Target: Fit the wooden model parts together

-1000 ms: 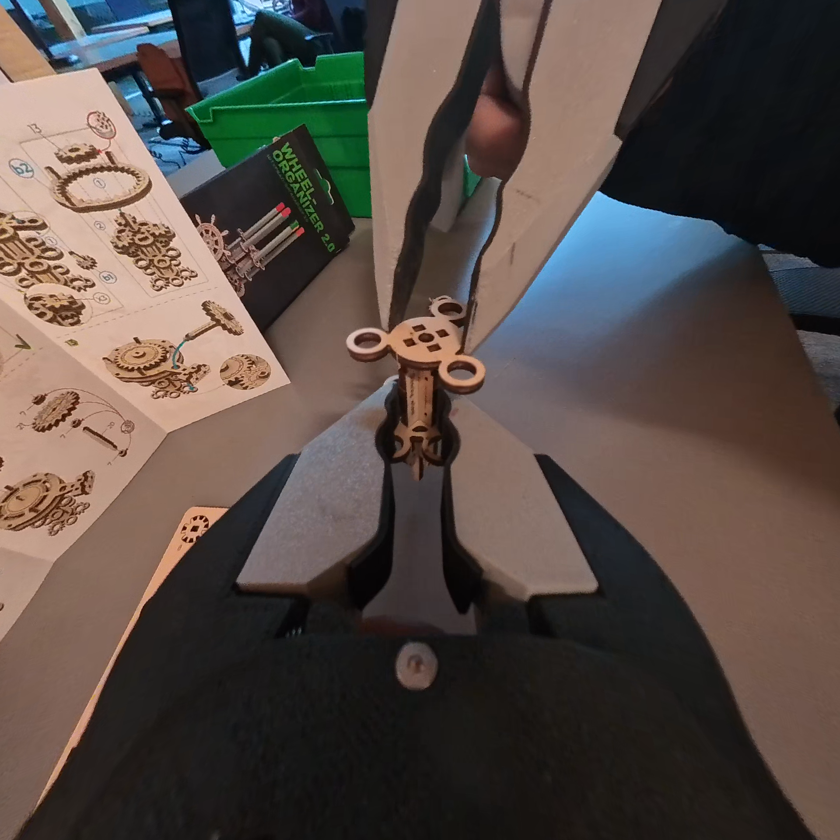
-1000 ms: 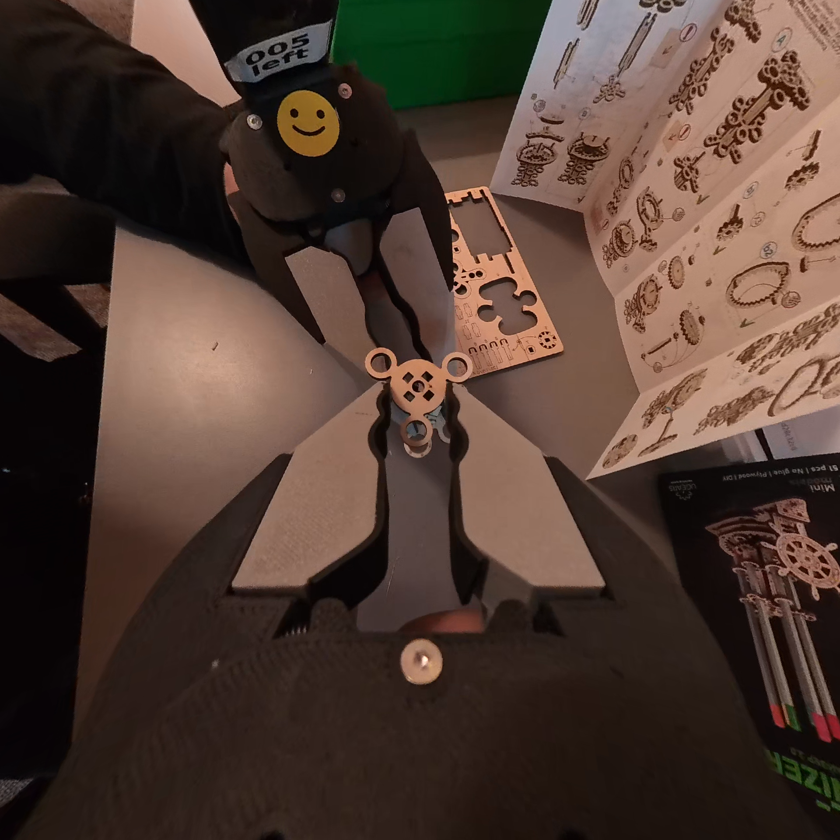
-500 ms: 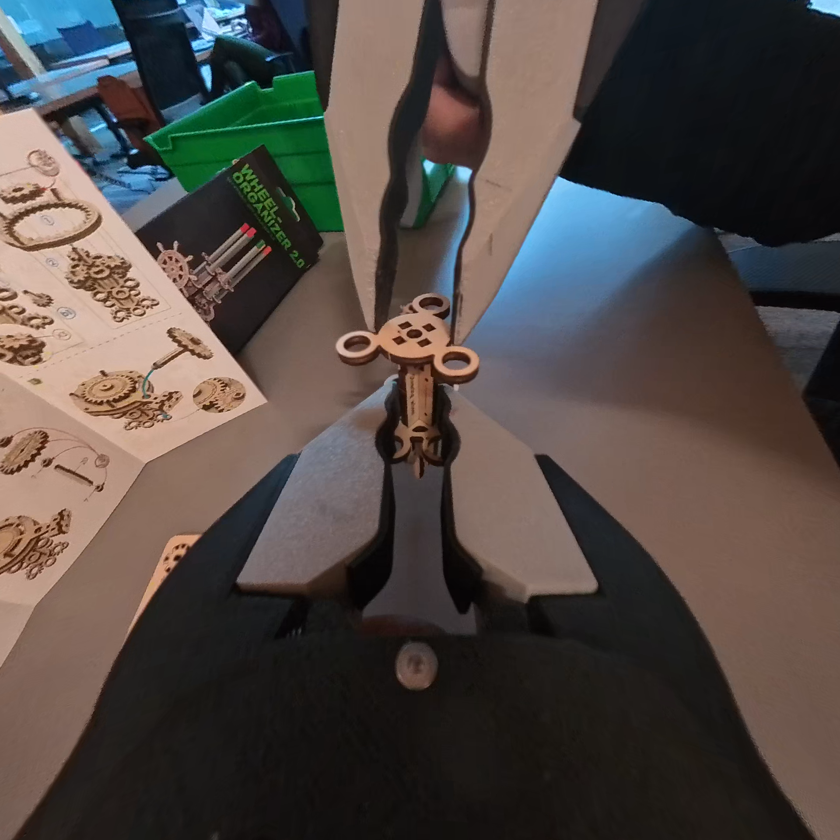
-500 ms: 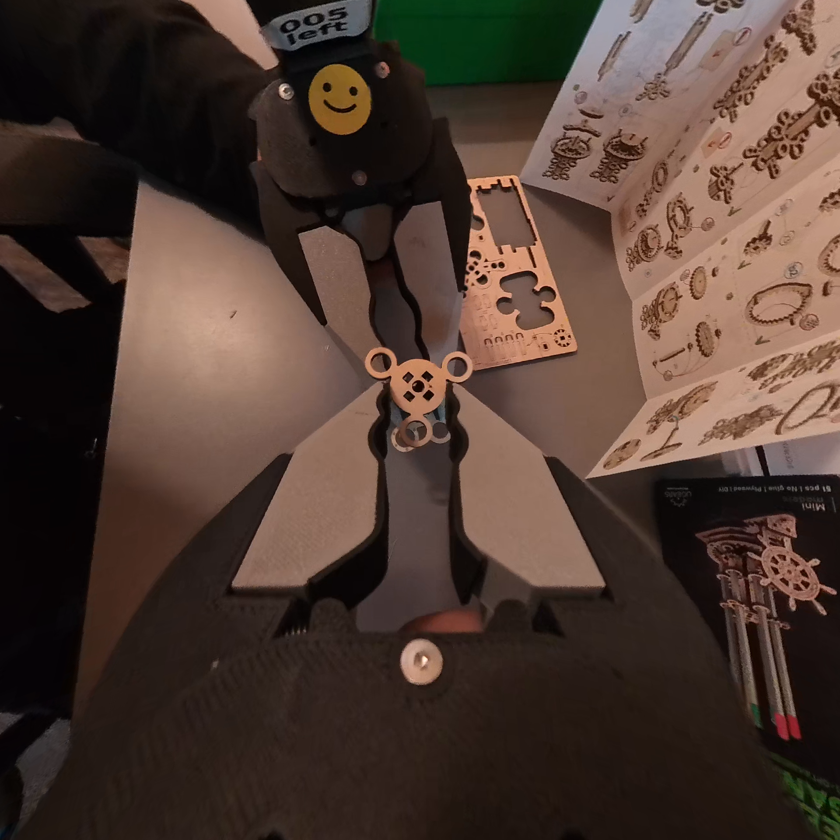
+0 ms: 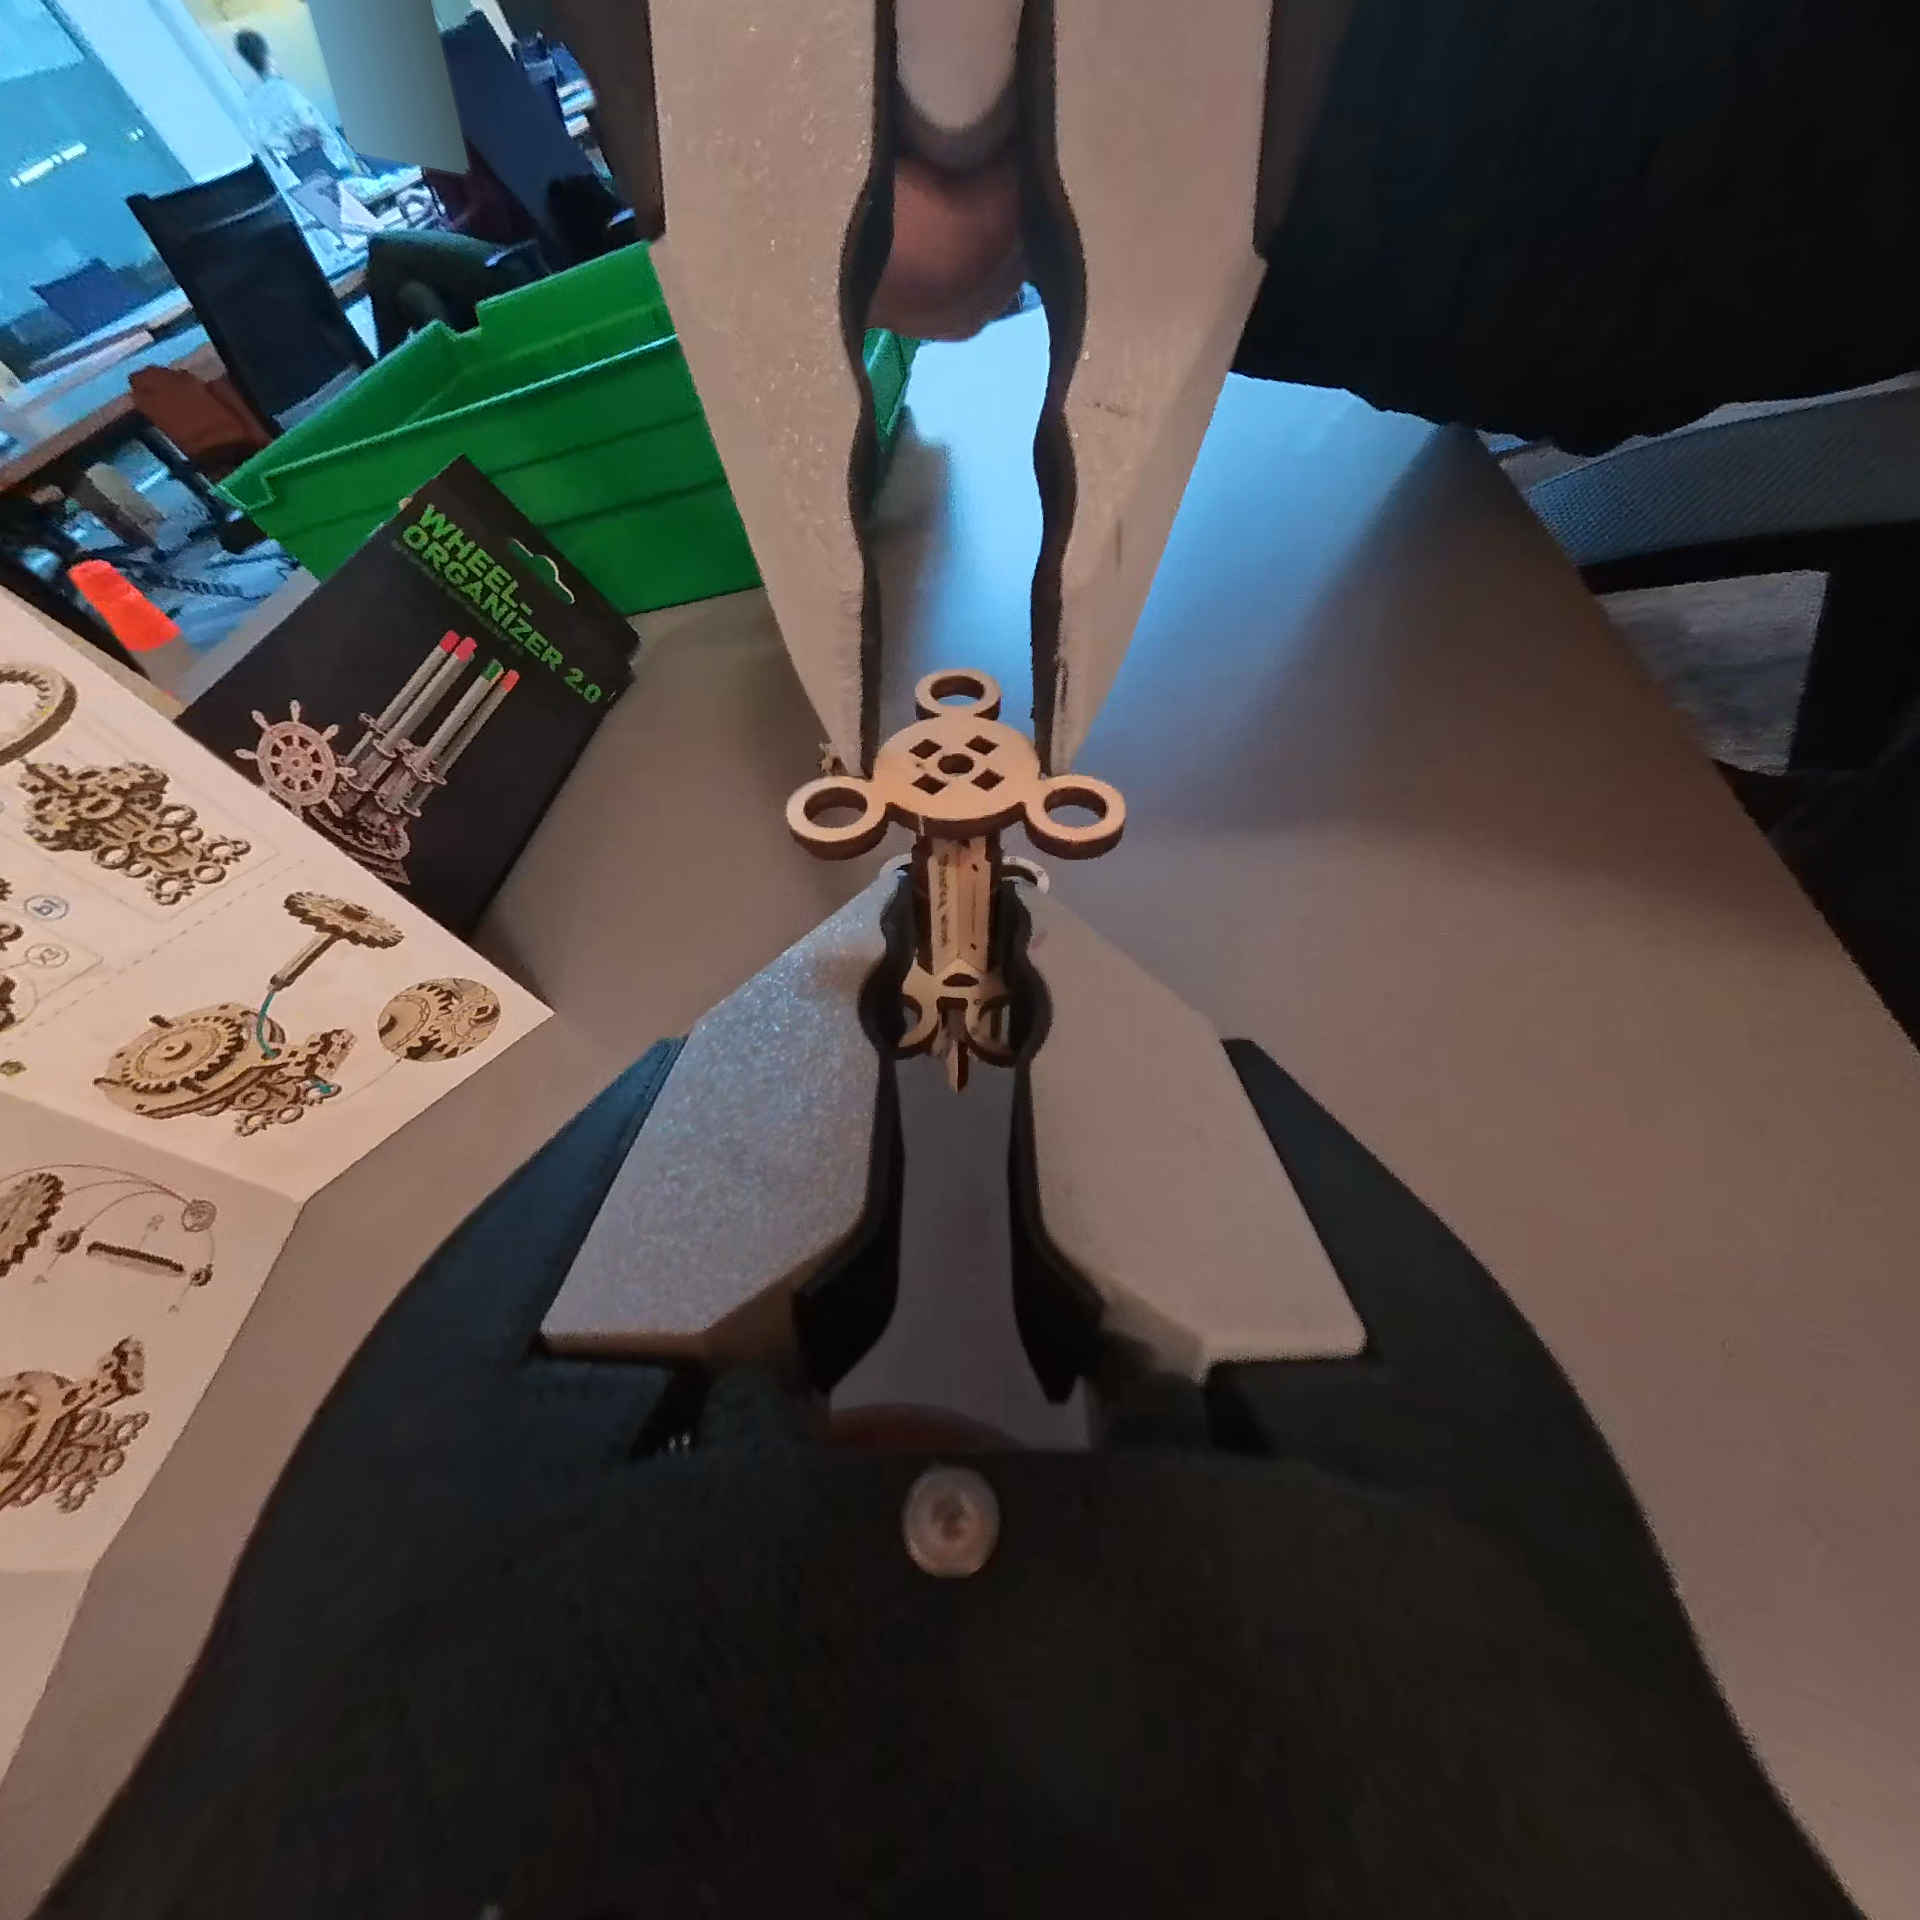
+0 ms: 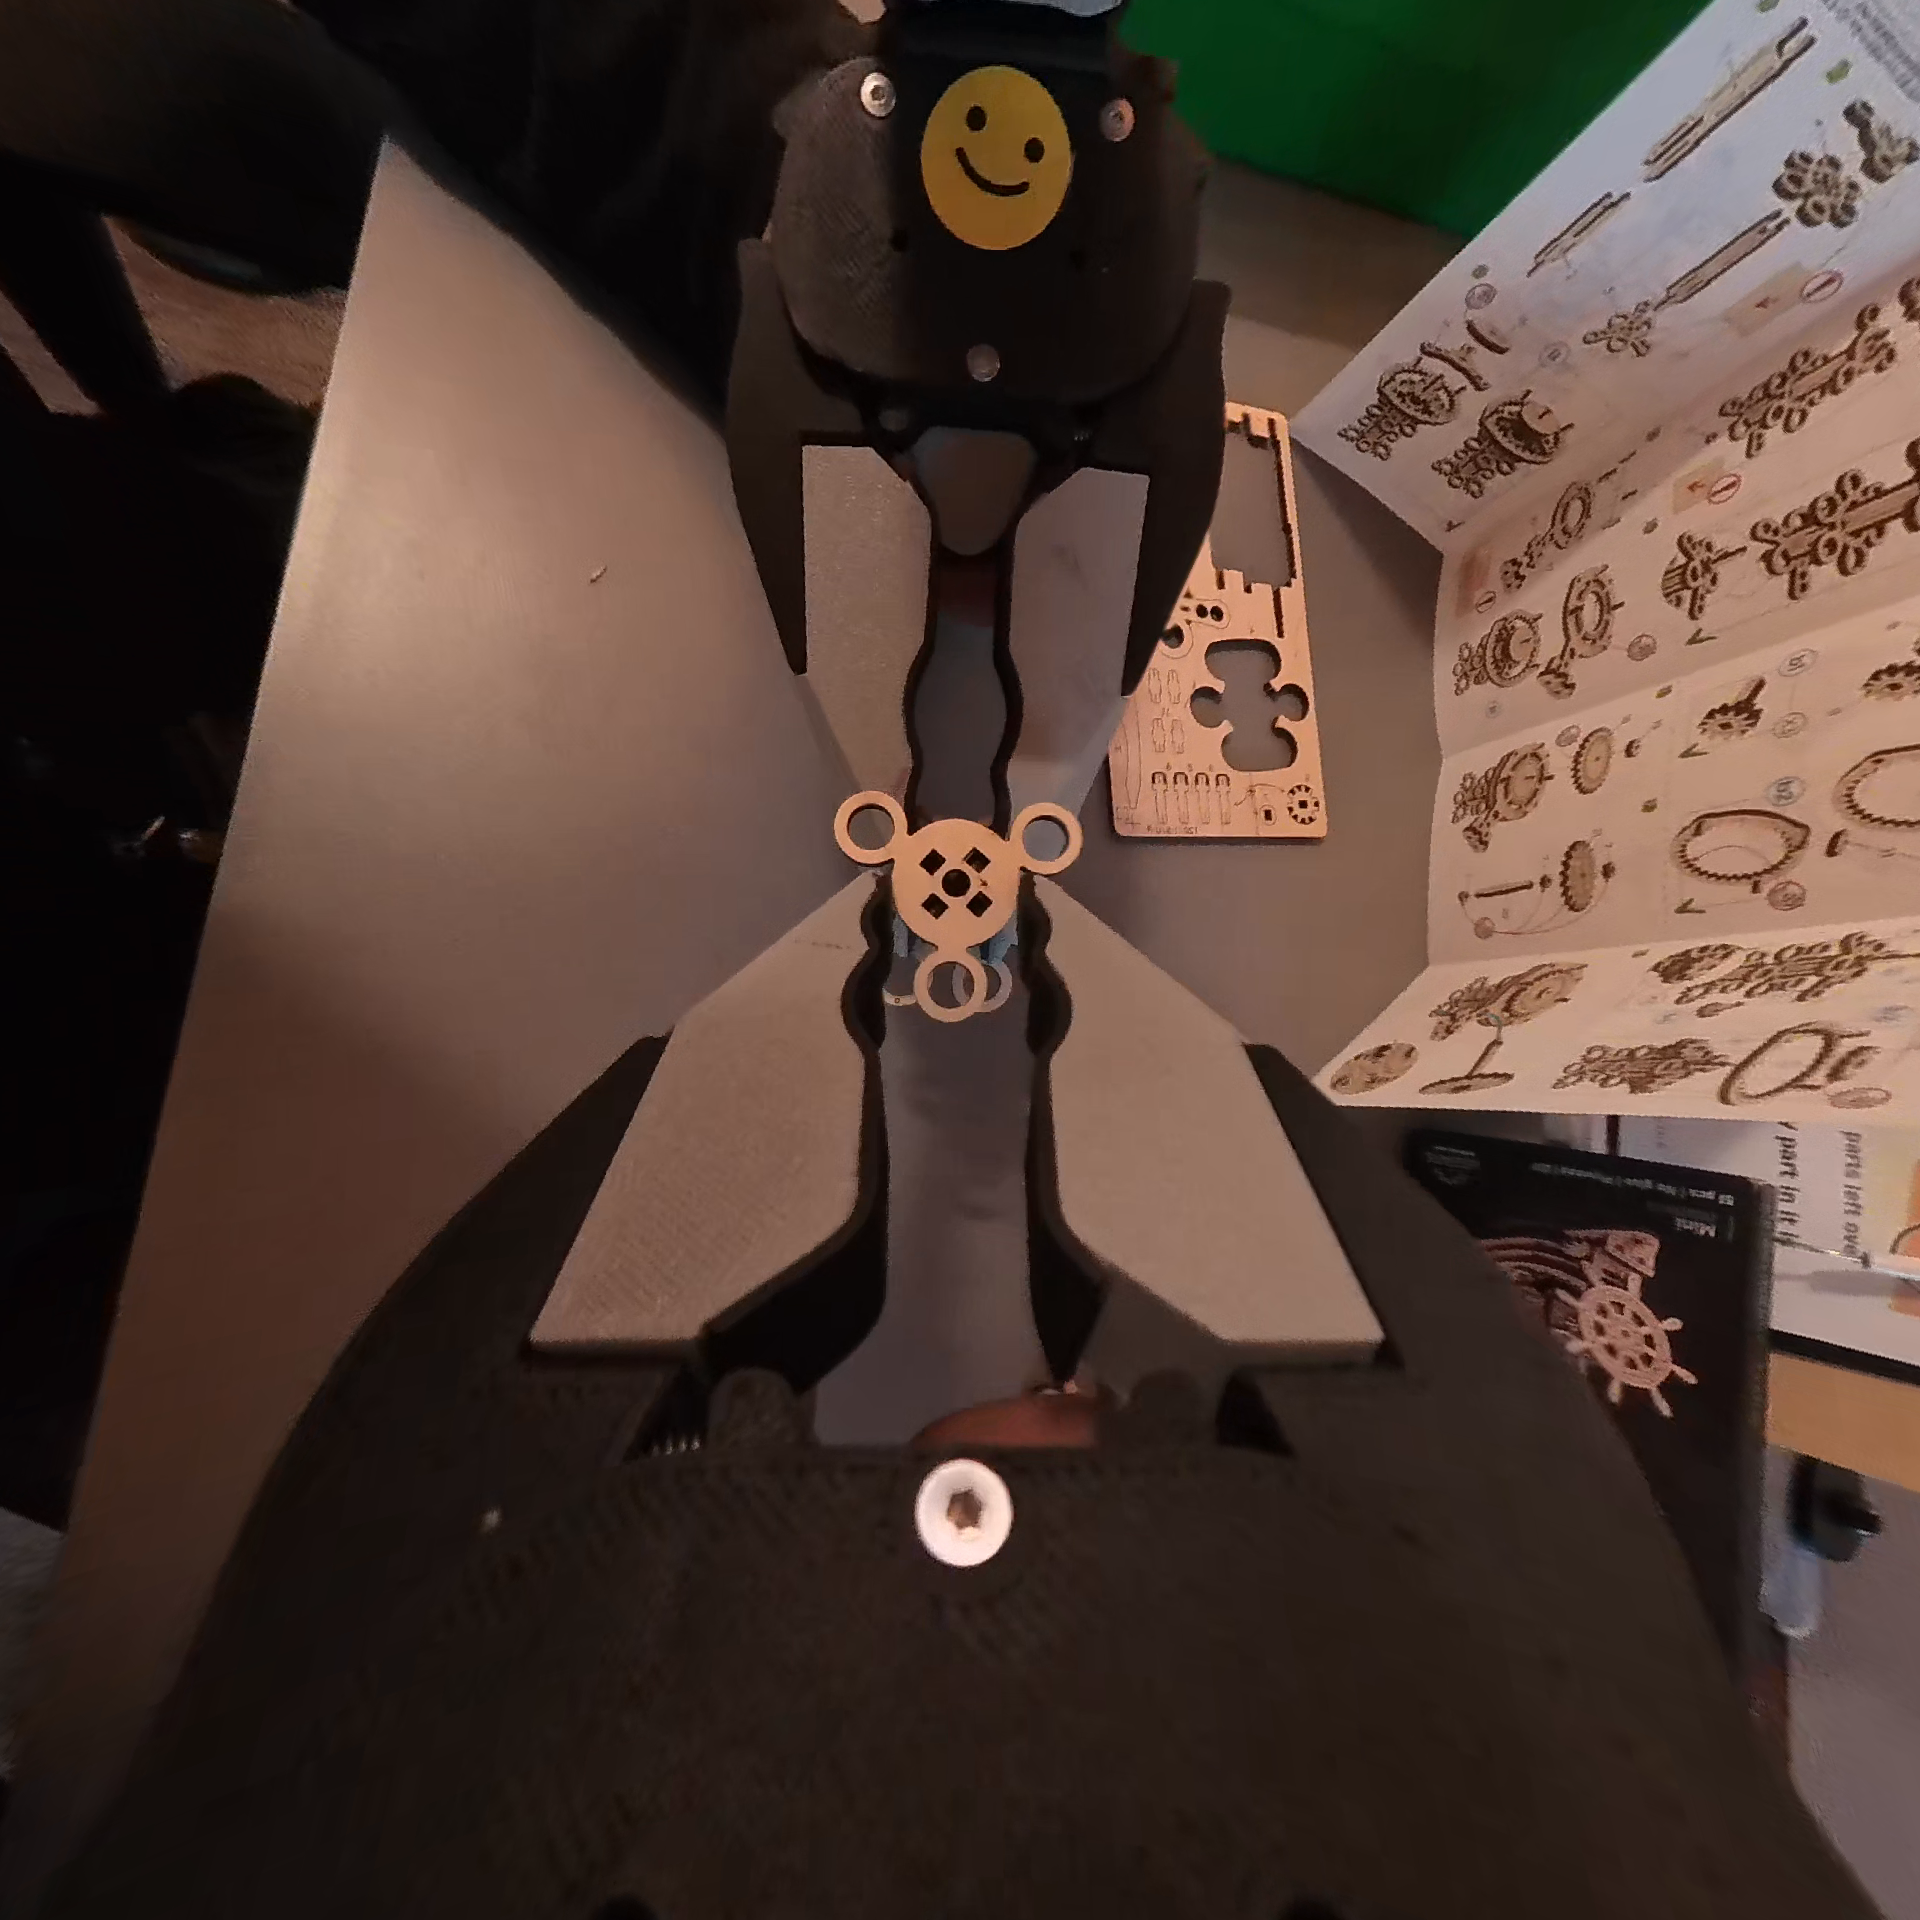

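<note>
A small wooden post point(image 5: 954, 925) with rings at its base carries a flat wooden disc point(image 5: 954, 774) with three ring lobes on top. My left gripper point(image 5: 956, 909) is shut on the post and holds it upright above the grey table point(image 5: 1403, 987). My right gripper point(image 5: 954, 753) comes in from the far side, one fingertip against each side of the disc. In the right wrist view the disc point(image 6: 954, 883) sits between my right gripper's tips point(image 6: 954, 914), and the left gripper point(image 6: 958, 821) faces me head-on from above. The post is mostly hidden there.
A folded instruction sheet point(image 5: 208, 987) lies at the left, also in the right wrist view point(image 6: 1662, 727). A black product card point(image 5: 416, 727) and a green bin point(image 5: 540, 457) stand behind it. A punched-out wooden parts sheet point(image 6: 1226, 727) lies flat on the table. Less than 4 cm separates the two grippers' tips. The black product card point(image 5: 416, 727) is about 25 centimetres from both grippers' fingertips.
Both grippers have swung into line and now face each other straight on. The disc has stayed on top of the post between the right fingertips.
</note>
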